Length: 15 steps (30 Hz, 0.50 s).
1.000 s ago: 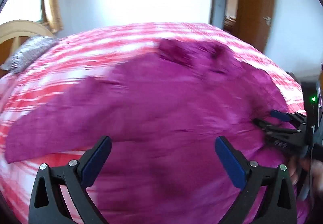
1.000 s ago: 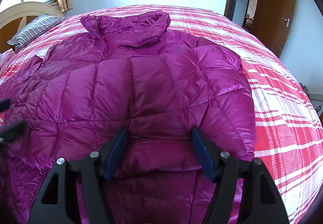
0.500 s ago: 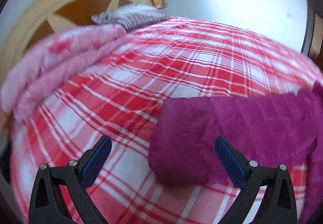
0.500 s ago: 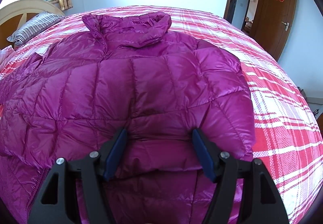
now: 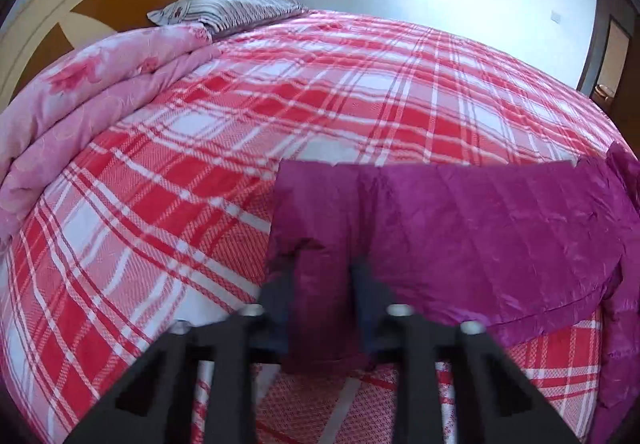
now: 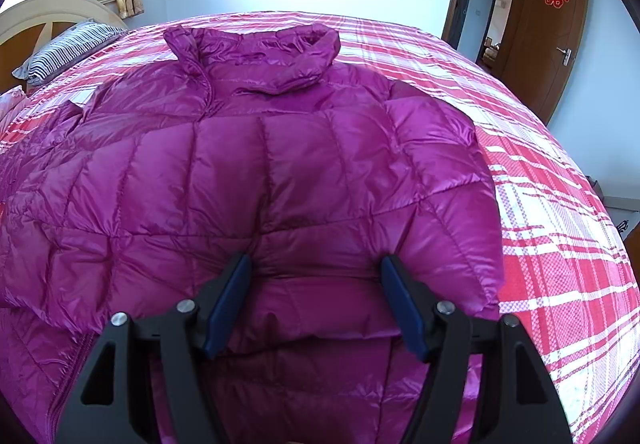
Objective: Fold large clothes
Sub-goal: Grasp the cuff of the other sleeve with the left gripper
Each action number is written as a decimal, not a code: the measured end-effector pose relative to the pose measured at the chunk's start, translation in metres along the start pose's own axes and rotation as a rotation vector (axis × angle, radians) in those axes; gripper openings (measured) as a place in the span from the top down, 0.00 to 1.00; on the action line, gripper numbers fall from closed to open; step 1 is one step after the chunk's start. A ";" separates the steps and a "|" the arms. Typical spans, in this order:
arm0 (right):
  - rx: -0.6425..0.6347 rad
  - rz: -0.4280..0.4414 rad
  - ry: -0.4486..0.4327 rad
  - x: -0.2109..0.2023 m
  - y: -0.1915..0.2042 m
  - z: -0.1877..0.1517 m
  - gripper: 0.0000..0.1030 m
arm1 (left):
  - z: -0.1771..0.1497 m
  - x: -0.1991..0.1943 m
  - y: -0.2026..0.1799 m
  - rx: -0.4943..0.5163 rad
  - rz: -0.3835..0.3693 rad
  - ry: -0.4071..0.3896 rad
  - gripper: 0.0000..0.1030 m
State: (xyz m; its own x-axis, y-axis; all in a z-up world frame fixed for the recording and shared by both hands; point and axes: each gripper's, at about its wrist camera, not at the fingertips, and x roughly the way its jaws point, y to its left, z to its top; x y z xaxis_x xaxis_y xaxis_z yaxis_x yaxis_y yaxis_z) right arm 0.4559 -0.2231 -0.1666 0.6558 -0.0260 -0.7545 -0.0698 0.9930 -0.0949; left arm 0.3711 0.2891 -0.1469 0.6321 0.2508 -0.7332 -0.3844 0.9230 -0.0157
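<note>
On the left, the left tool (image 5: pixel 322 276) is closing on the cuff end of the sleeve (image 5: pixel 440 228) of a magenta down jacket (image 6: pixel 256 180). The cuff sits between its jaws, which are blurred, so whether the pads already press the fabric is hard to tell. The sleeve lies stretched flat across the red plaid bedspread (image 5: pixel 200 172), well clear of the rolled pink quilt (image 5: pixel 80 104) by the headboard.

To do this step well, I judge the jaws should bite through both layers of the cuff, since the shiny shell looks slippery and puffy. The sleeve should then be carried low across the body, so trapped air does not balloon the fold.

On the right, the right tool (image 6: pixel 316 300) stands open at the hem, its blue pads on either side of a raised fold of the hem but not visibly squeezing it. The jacket lies front up in the middle of the bed, collar (image 6: pixel 256 52) away from the camera. Anchoring the hem there would likely stop the body sliding as the sleeve comes over.
</note>
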 end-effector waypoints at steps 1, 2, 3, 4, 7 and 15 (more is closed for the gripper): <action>0.000 0.000 0.000 0.000 0.000 0.000 0.31 | 0.003 -0.005 0.001 -0.004 -0.004 -0.020 0.84; 0.000 0.000 -0.001 0.000 0.000 0.000 0.31 | 0.008 -0.016 0.001 -0.012 -0.008 -0.058 0.85; 0.000 0.000 -0.001 0.000 0.000 0.000 0.31 | 0.011 -0.024 0.000 -0.015 -0.011 -0.084 0.85; 0.000 0.000 0.000 0.000 0.000 0.000 0.31 | 0.016 -0.035 -0.003 -0.011 -0.013 -0.120 0.85; 0.001 0.002 -0.001 -0.001 -0.001 0.000 0.31 | 0.032 -0.073 -0.021 0.037 -0.003 -0.243 0.86; 0.008 0.009 -0.006 -0.001 -0.002 0.001 0.31 | 0.055 -0.178 -0.103 0.191 -0.152 -0.510 0.86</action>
State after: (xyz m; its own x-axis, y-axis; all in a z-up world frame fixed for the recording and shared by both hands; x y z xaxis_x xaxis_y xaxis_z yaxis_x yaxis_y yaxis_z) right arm 0.4554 -0.2249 -0.1650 0.6594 -0.0160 -0.7516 -0.0696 0.9942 -0.0823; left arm 0.3349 0.1659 0.0230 0.9340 0.1767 -0.3106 -0.1653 0.9842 0.0628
